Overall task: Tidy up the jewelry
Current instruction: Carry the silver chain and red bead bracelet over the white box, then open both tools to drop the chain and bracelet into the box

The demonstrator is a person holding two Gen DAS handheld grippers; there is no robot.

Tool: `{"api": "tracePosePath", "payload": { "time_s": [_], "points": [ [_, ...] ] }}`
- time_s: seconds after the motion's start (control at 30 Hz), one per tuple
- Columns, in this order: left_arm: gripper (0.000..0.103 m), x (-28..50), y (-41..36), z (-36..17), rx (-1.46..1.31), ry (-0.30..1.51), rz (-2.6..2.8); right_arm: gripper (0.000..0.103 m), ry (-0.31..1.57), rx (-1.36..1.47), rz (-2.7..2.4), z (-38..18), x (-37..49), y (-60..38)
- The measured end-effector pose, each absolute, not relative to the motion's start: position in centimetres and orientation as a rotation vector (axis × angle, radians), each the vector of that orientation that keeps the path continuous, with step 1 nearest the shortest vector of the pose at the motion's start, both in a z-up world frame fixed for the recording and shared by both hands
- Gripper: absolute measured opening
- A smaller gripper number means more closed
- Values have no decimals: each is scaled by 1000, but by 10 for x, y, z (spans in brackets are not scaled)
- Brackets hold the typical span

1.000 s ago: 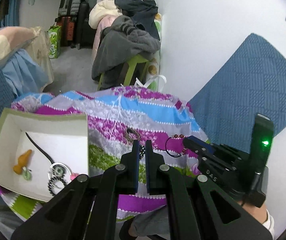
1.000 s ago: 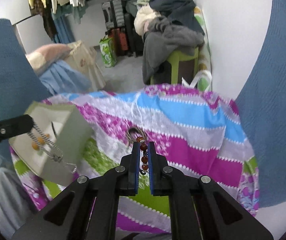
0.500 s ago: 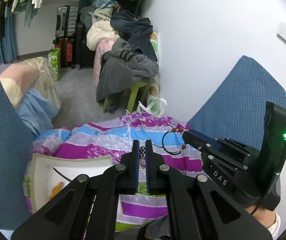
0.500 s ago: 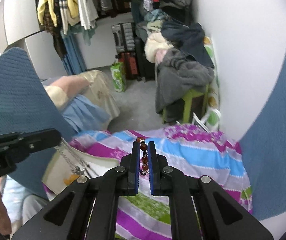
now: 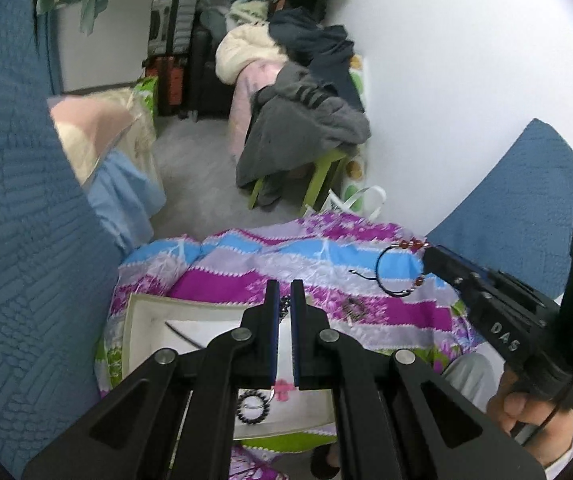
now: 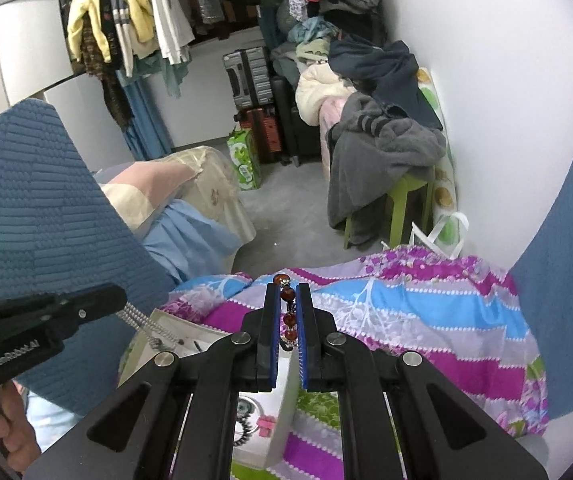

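A cluttered bedroom or dressing room in a home, with white walls and a grey floor. Shirts and jackets hang crowded on a clothes rail (image 6: 138, 20) at the far end, suitcases (image 6: 252, 76) stand stacked beneath it, and a green stool (image 6: 402, 200) by the wall is heaped with a grey hoodie (image 6: 382, 148) and other clothing. In the foreground a striped floral bedsheet (image 6: 426, 320) in pink, blue and purple covers a soft surface, with blue quilted fabric (image 6: 42, 208) on either side.
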State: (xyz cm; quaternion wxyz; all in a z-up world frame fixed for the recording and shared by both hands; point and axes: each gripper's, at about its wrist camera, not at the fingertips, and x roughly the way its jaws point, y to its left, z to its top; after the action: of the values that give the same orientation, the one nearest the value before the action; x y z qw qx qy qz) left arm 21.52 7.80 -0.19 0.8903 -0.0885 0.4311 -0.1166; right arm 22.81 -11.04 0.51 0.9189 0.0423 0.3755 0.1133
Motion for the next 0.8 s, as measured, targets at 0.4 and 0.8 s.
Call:
{"api": "tracePosePath", "payload": {
  "time_s": [0.4, 0.8],
  "points": [
    [4, 210, 110, -101, -237, 1049, -226, 6, 944, 53, 260, -80, 215, -79],
    [5, 204, 110, -118, -200, 1076, -201, 20, 1046, 50, 381, -108, 217, -62]
  ]
}}
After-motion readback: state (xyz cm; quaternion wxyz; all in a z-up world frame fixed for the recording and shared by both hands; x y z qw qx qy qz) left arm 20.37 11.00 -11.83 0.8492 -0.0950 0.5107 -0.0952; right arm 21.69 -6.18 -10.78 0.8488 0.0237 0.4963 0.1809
